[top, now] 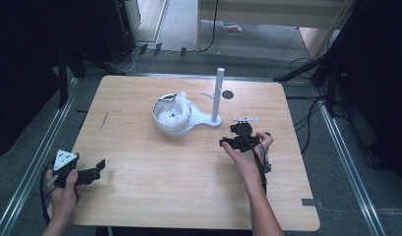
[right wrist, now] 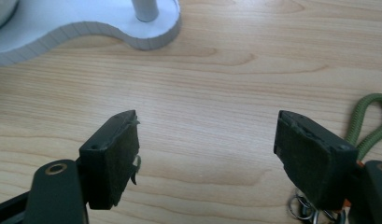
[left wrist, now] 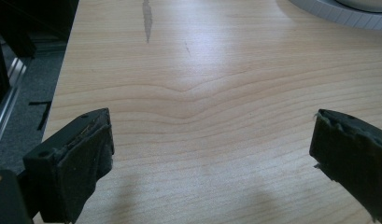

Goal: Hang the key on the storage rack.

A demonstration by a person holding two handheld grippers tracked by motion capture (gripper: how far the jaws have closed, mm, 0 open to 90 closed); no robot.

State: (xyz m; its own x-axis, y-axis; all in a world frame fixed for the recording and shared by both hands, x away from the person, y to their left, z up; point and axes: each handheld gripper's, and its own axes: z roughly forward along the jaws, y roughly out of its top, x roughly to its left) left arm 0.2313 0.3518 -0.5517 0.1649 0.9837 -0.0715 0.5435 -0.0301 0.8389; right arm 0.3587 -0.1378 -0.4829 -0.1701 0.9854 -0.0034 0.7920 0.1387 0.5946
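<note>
Pale wooden bench (top: 188, 187): right tool (right wrist: 207, 149), jaws wide and empty, nears green cord (right wrist: 366, 126); next, close on it.

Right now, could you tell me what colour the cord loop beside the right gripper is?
Olive green cord loop; right gripper view.

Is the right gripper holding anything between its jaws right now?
No: in the right gripper view the right gripper has its jaws apart with bare table between them.
</note>
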